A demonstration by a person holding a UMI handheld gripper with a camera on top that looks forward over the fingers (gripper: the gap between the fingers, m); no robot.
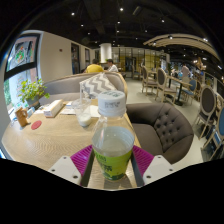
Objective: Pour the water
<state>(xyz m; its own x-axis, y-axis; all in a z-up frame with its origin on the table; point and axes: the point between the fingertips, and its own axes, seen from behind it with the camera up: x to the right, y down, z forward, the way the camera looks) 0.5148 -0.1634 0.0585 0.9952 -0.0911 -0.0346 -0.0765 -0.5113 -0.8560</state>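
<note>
- Gripper view: In a café-like room, the claw (111,165) grips a clear plastic bottle (113,140) with a white cap, both pink pads (82,158) pressed against its lower sides.
- The bottle stands upright between the fingers, its yellow-green label level with the pads, part-filled by the look of it. Whether its base rests on the round wooden counter (40,140) or hangs just above cannot be told.
- A glass (84,115) sits on the counter beyond the bottle, a little to the left, near but apart from it; it seems the likely target.
- Poured well, the step would want a firm squeeze low on the bottle, the neck carried over the glass, then a slow tilt. The cap appears on, which would block any water.
- A grey armchair (165,125) stands behind.
</note>
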